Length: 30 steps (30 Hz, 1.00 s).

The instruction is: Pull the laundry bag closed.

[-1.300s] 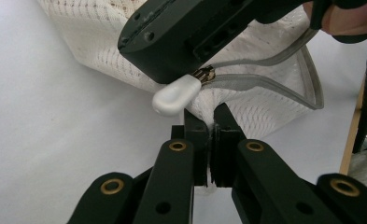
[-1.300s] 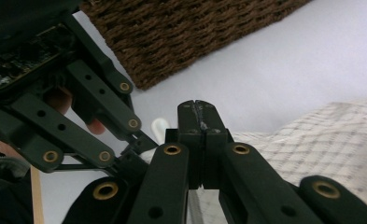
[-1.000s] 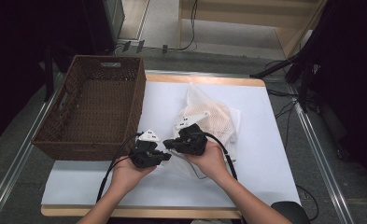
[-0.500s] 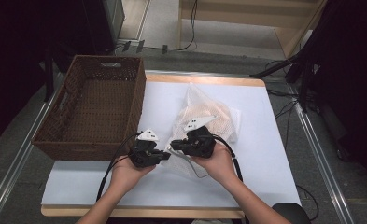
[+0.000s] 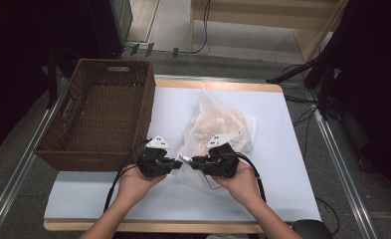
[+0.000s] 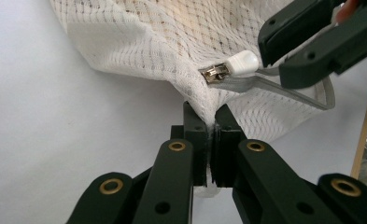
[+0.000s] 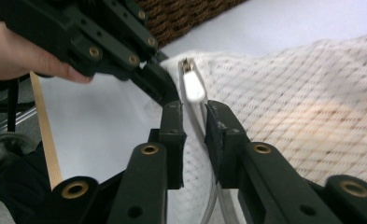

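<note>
- Near the front edge of the tabletop, the white mesh bag lies just right of the wicker basket, with pale contents showing through the netting.
- Your left claw is clamped on the bag's corner fabric, just below the zipper slider.
- Your right claw has just been opening; its jaws now stand apart, with the white zipper pull just beyond their tips and the grey zipper tape running between them, unpressed.
- Risk: if you close the right claw where it stands, you would probably catch tape or netting instead of the pull, and the zipper would likely jam.
- Risk: tugging sideways against the left claw's hold could tear the mesh or drag the whole bag.
</note>
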### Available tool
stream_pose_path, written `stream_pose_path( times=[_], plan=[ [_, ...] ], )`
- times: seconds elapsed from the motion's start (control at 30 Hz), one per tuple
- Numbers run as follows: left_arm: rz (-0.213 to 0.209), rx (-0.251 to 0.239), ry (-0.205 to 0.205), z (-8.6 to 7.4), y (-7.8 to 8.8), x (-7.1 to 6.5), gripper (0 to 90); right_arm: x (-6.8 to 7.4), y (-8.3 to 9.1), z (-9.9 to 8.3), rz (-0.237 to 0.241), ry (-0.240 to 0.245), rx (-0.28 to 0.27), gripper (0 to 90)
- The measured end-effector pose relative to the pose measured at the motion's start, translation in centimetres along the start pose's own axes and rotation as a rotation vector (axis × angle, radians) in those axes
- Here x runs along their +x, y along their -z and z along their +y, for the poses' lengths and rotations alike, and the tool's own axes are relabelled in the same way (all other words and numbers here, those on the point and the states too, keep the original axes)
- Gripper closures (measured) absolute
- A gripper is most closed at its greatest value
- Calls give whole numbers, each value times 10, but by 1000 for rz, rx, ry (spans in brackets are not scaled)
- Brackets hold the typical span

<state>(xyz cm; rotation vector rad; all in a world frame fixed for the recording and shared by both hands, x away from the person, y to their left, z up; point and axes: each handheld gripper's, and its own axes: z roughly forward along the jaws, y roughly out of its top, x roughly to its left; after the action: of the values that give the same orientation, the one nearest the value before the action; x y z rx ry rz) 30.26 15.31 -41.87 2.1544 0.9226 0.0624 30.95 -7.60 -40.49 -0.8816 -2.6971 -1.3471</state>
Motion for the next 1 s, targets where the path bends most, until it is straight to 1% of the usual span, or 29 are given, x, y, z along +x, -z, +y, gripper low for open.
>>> stream_pose_path(
  times=[0.07,0.17,0.37,0.47,0.63,0.7,0.73,0.83,0.87,1.0],
  plan=[
    [-4,-5,-3,1,0,0,874,-1,-1,-1,3,-18,12,755],
    [0,-2,-11,2,-1,-2,873,-2,-3,-1,17,-32,4,748],
    [1,2,-16,1,-2,-3,873,-6,-11,-1,49,-71,7,746],
    [5,11,-21,1,-3,-3,872,-6,-13,0,60,-74,2,746],
    [10,18,-27,0,-5,-5,873,-5,-15,1,54,-76,4,758],
    [7,23,-32,0,-6,-5,872,-5,-15,1,59,-83,0,760],
    [13,29,-38,0,-7,-6,872,-6,-14,2,61,-85,-1,759],
    [11,34,-46,0,-10,-8,870,-7,-15,2,73,-87,-10,759],
    [11,43,-53,0,-10,-8,870,-6,-15,3,73,-87,-8,760],
    [8,50,-56,-1,-12,-9,870,-5,-16,3,72,-87,-5,783]
  ],
)
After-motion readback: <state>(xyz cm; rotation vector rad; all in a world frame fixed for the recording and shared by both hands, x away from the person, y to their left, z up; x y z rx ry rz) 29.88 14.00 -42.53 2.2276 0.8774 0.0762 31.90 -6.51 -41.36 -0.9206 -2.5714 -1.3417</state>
